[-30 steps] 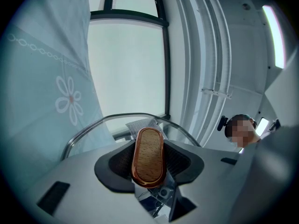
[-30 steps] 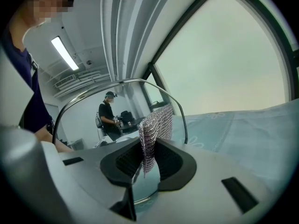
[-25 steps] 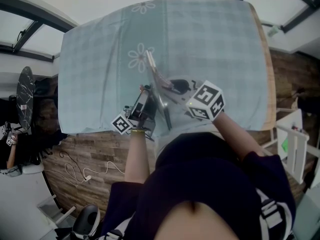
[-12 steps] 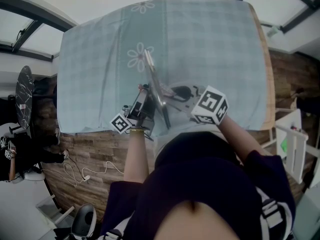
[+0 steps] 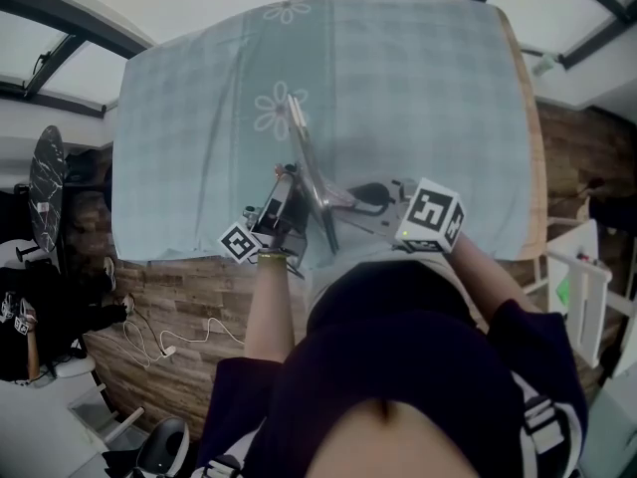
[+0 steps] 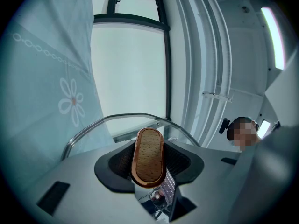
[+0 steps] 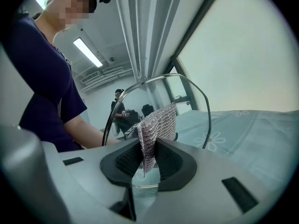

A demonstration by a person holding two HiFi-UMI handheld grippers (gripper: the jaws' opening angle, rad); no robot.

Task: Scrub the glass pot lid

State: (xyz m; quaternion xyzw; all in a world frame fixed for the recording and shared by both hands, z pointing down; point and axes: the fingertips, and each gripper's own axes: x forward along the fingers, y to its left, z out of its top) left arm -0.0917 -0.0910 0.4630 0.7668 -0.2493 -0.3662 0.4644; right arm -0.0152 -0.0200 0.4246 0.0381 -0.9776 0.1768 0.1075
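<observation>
Glass pot lid (image 5: pixel 311 182), round, clear and metal-rimmed, stands on edge above the pale teal checked tablecloth (image 5: pixel 418 78).
The left gripper (image 6: pixel 148 164) has its black pads clamped on the lid's oval wooden knob (image 6: pixel 148 150), holding the lid upright near the table's front edge. The right gripper (image 7: pixel 148 161) pinches a strip of silver chain-mail scrubber (image 7: pixel 158 125) between its pads at the lid's opposite face, right in front of the glass; whether the mesh touches the glass I cannot tell.
</observation>
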